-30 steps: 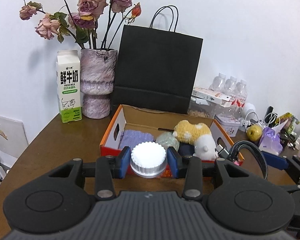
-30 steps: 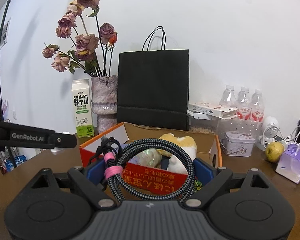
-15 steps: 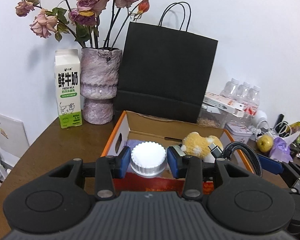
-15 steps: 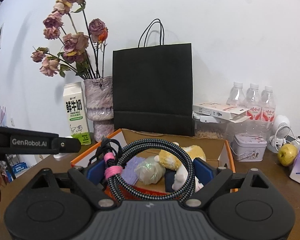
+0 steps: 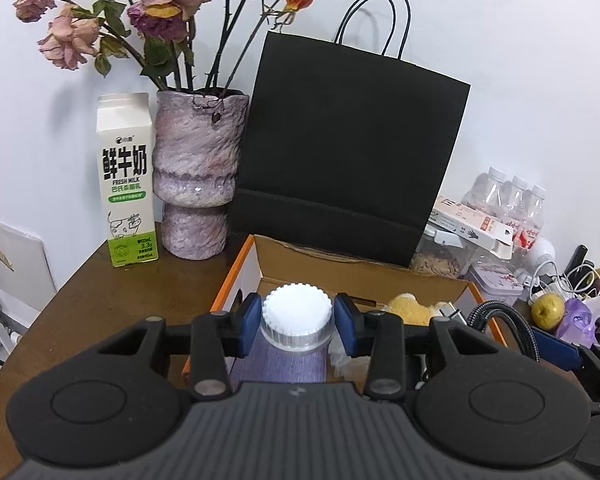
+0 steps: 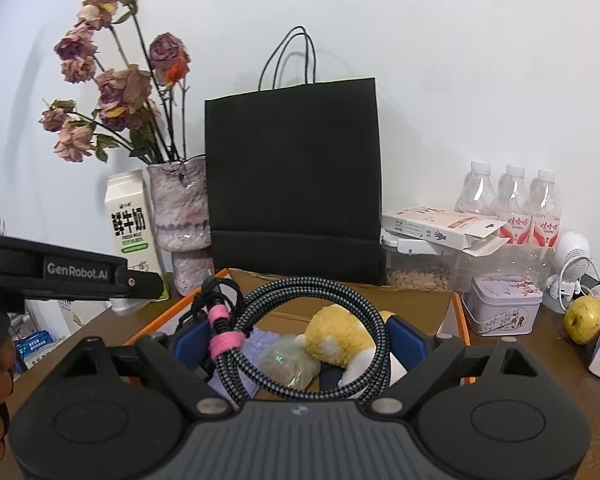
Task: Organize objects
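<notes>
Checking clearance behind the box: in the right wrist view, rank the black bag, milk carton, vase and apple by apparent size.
1. Black bag
2. Vase, slightly above the carton; it stands partly hidden, so that is unsure
3. Milk carton
4. Apple

A plain white wall (image 5: 520,60) fills twelve o'clock, evenly lit. Below it the dark brown wooden bench (image 5: 112,304) runs from nine o'clock across to three.

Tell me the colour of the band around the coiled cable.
Pink band; the right wrist view shows it best.
</notes>
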The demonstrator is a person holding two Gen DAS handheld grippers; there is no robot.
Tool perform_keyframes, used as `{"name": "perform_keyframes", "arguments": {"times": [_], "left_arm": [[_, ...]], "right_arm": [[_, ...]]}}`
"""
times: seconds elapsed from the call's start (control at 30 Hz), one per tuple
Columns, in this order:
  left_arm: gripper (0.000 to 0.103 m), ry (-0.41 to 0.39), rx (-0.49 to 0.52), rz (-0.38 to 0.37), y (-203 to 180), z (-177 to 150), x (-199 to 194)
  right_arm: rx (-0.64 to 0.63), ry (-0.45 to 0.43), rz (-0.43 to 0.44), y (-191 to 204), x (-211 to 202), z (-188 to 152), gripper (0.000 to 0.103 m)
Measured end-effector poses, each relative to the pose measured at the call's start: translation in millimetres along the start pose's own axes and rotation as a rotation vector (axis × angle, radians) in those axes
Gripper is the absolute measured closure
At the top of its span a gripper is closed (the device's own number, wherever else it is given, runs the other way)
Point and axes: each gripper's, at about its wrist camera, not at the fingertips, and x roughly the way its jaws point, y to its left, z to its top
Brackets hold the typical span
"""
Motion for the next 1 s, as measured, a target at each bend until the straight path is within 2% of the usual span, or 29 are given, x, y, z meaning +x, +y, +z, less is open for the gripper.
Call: {"name": "perform_keyframes", "arguments": {"times": [0.3, 0.83, 0.9, 0.93, 0.97, 1.0], "left_arm": [[0.062, 0.002, 0.065, 0.026, -23, 5, 31], [0.06, 0.03, 0.083, 0.055, -30, -1, 73], [0.039, 0.035, 0.073, 0.057, -27, -1, 76], [0.017, 0.034, 0.068, 0.061, -26, -2, 77], [0.001, 0.026, 0.064, 0.067, -24, -3, 78], [0.0, 0.01, 0.064, 0.073, -22, -4, 77]], "right_arm": [[0.023, 0.023, -0.014, -16, 27, 2, 0.011], [0.008, 0.031, -0.071, -28, 64, -10, 0.011], [0.01, 0.04, -0.072, -30, 67, -12, 0.01], [0.014, 0.045, -0.074, -31, 68, -13, 0.01], [0.018, 0.052, -0.074, -32, 70, -13, 0.009], [0.025, 0.052, -0.075, -33, 70, -13, 0.004]]}}
